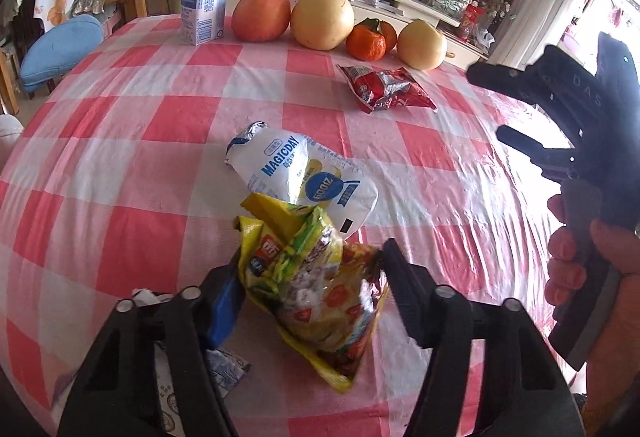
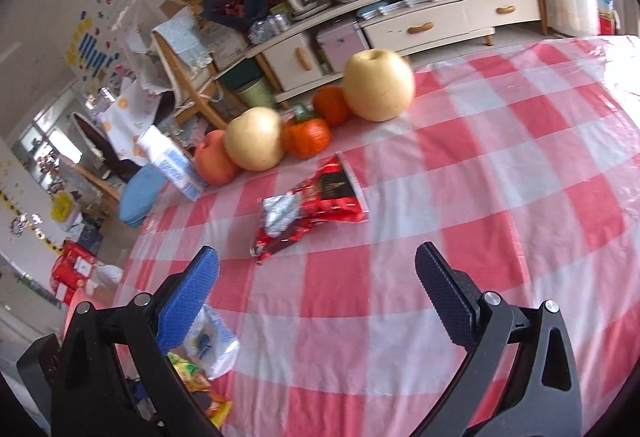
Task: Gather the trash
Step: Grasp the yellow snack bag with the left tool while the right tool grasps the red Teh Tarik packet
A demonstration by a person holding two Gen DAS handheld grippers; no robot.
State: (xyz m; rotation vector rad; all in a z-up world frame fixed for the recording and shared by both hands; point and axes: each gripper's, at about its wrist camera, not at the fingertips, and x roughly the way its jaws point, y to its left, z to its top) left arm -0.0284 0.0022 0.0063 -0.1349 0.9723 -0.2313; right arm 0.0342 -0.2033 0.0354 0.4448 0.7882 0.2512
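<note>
The left gripper (image 1: 312, 273) holds the yellow snack wrapper (image 1: 316, 289) between its two fingers; both pads press on the crumpled sides. The white pouch (image 1: 304, 173) lies just beyond the fingertips, at about 12 o'clock from the wrapper, and touches its top edge. The red wrapper (image 1: 386, 89) lies further away at 1 o'clock, alone on the checked tablecloth (image 1: 160, 141).

The right gripper (image 2: 316, 269) has its fingers wide apart and nothing is between them. In its view the red wrapper (image 2: 310, 207) lies just beyond the fingertips, at 12 o'clock, not touching them.
</note>
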